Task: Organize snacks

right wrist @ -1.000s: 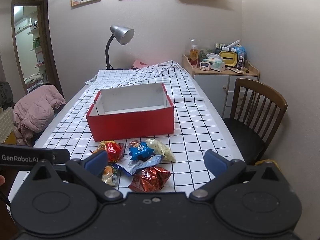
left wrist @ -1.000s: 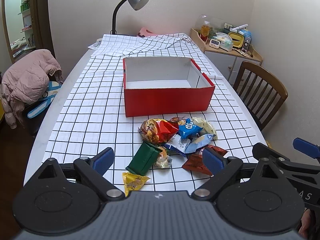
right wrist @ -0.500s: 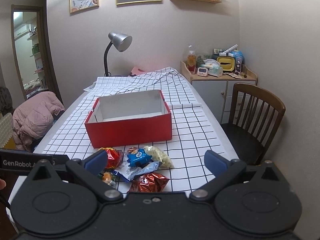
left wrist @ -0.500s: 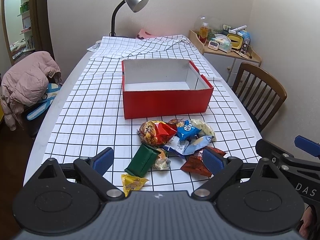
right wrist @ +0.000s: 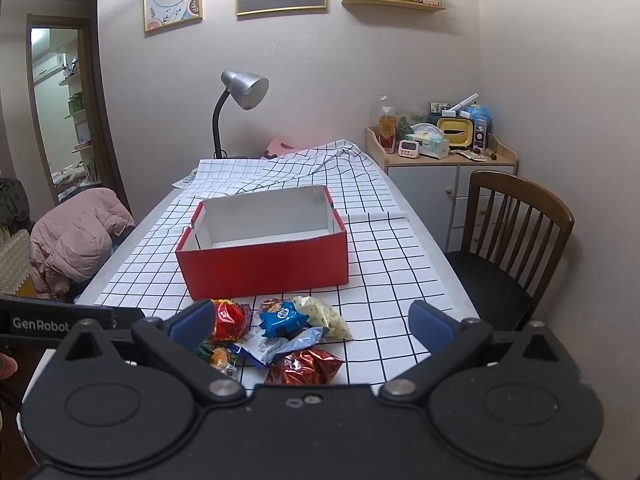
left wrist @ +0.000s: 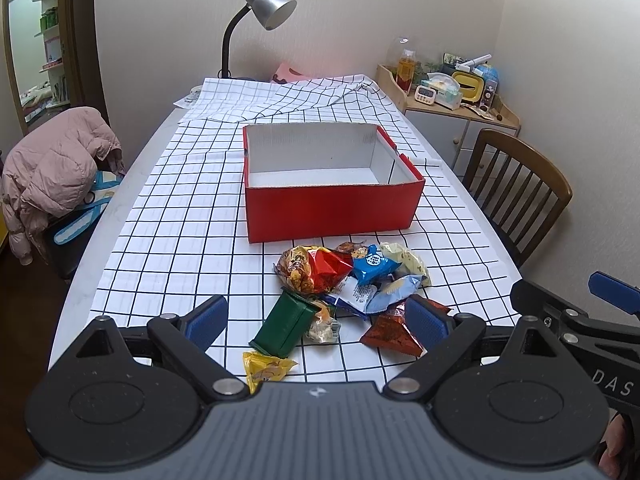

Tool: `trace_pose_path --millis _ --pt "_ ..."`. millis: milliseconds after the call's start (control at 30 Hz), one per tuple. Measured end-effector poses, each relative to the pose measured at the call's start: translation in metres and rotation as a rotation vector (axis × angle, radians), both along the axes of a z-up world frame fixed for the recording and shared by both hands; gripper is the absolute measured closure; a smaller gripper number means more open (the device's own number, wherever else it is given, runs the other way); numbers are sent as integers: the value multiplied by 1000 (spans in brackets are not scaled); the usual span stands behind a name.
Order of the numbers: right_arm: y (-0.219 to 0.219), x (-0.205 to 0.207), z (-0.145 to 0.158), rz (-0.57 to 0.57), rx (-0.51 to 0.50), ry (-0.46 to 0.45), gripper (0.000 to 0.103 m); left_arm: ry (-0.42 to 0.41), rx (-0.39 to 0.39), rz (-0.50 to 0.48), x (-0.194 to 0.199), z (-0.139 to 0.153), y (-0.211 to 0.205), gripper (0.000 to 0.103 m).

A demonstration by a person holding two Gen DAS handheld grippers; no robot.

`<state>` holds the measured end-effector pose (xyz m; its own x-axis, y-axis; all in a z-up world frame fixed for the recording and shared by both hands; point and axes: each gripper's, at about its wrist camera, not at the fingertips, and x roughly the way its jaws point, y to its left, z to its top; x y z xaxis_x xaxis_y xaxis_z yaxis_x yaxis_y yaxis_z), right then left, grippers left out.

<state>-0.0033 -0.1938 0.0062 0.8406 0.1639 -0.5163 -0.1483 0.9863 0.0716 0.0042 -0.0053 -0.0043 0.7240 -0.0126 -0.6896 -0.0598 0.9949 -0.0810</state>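
An empty red box (left wrist: 332, 206) with a white inside stands in the middle of the checked tablecloth; it also shows in the right wrist view (right wrist: 266, 270). A pile of snack packets lies in front of it: a green pack (left wrist: 286, 324), a yellow packet (left wrist: 266, 368), a red-orange bag (left wrist: 312, 268), a blue packet (left wrist: 374, 268), a dark red bag (left wrist: 394, 328). My left gripper (left wrist: 318, 320) is open and empty above the near side of the pile. My right gripper (right wrist: 312, 322) is open and empty, held above the pile (right wrist: 280, 332).
A wooden chair (left wrist: 520, 184) stands at the table's right side. A pink jacket (left wrist: 56, 168) hangs over a chair at the left. A desk lamp (left wrist: 260, 12) stands at the far end. A cabinet (right wrist: 440, 184) with small items is at the back right.
Both grippers have pulled back and risen slightly, so the box and pile sit lower and farther in view. Both stay open. The snacks have not moved.
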Motion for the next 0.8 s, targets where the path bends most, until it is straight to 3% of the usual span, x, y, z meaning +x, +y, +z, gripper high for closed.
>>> trace_pose_path --millis 800 --pt "1 3 0 5 -20 2 0 15 -7 -7 3 -4 1 7"
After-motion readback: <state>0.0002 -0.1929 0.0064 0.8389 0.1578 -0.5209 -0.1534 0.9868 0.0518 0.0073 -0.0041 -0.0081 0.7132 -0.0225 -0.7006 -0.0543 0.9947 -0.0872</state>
